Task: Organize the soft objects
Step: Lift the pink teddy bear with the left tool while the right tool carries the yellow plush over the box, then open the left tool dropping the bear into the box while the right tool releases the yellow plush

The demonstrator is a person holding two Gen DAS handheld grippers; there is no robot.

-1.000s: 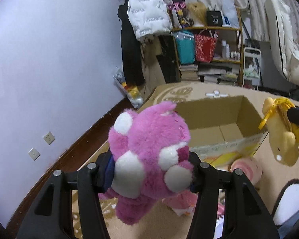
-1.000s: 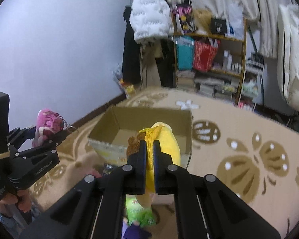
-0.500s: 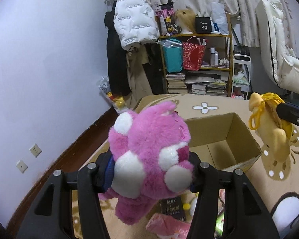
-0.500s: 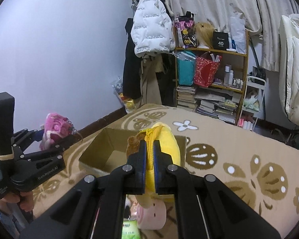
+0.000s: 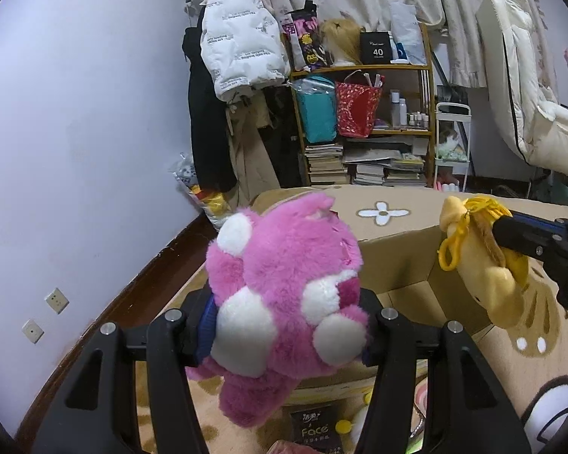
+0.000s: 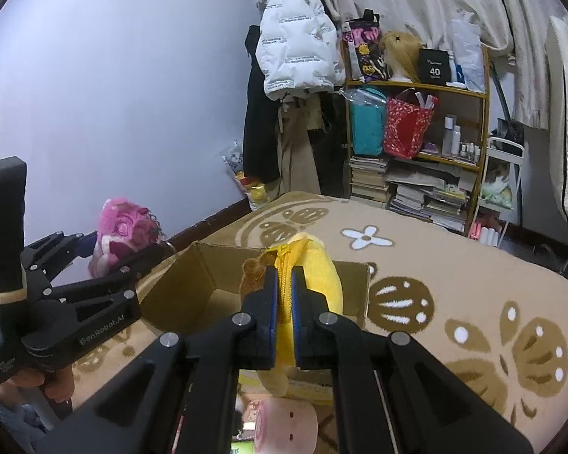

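My left gripper [image 5: 287, 325] is shut on a fluffy pink plush bear [image 5: 284, 287] with white patches, held in the air in front of an open cardboard box [image 5: 397, 257]. From the right wrist view the same bear [image 6: 123, 227] shows at the left in that gripper [image 6: 132, 253]. My right gripper [image 6: 283, 295] is shut on a yellow plush toy [image 6: 318, 276] with a zip and a brown tuft, hanging over the box [image 6: 216, 276]. In the left wrist view that yellow toy [image 5: 484, 268] hangs at the right, above the box's right side.
The box stands on a beige patterned carpet [image 6: 454, 295]. A pink round plush [image 6: 284, 427] and small packets [image 5: 310, 431] lie on the floor in front of it. Behind stand a cluttered shelf [image 5: 363, 113], hanging coats [image 5: 238, 49] and a white chair [image 5: 522, 102].
Both grippers have drawn back from the box with their toys still held. The box now sits lower and farther in both views, and more of the shelf and wall shows.
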